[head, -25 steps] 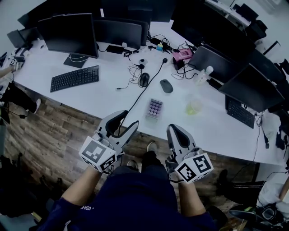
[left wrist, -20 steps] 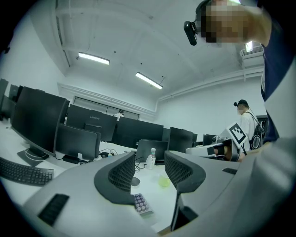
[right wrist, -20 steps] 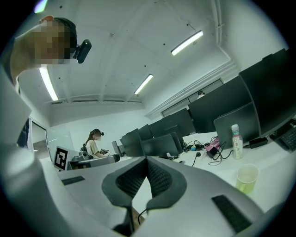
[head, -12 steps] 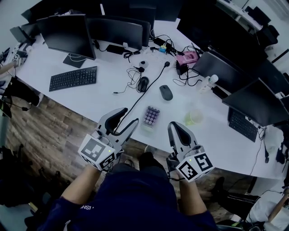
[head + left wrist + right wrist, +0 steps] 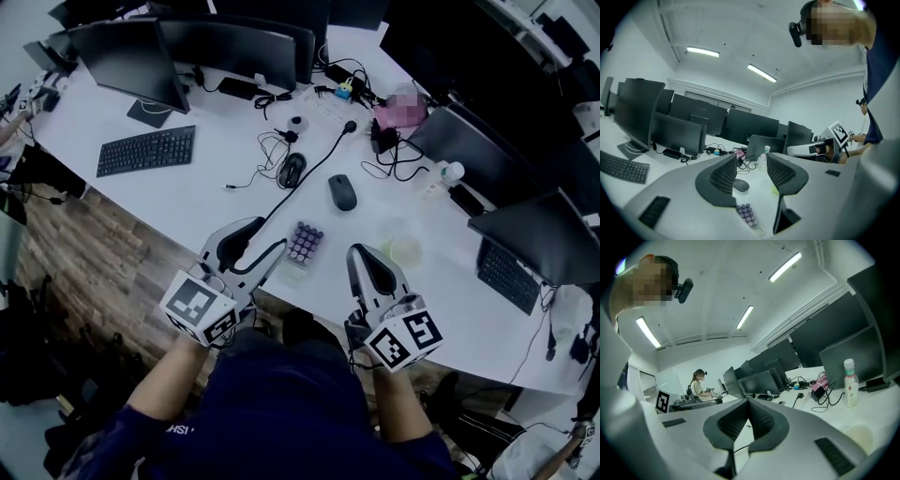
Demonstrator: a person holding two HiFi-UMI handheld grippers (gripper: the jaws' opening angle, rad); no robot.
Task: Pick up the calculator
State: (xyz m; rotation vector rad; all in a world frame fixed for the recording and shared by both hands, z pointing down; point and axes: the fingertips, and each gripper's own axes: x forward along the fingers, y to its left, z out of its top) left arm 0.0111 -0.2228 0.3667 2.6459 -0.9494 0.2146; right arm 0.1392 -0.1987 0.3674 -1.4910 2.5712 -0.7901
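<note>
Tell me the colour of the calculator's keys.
Purple, set in a pale body. The head view shows the calculator best.

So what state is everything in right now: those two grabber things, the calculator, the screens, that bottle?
Left gripper: jaws apart, holding nothing.
Right gripper: jaws together, empty.
Calculator: lying flat near the edge of the desk, untouched.
Monitors: screens dark.
Bottle: standing upright, cap on.
</note>
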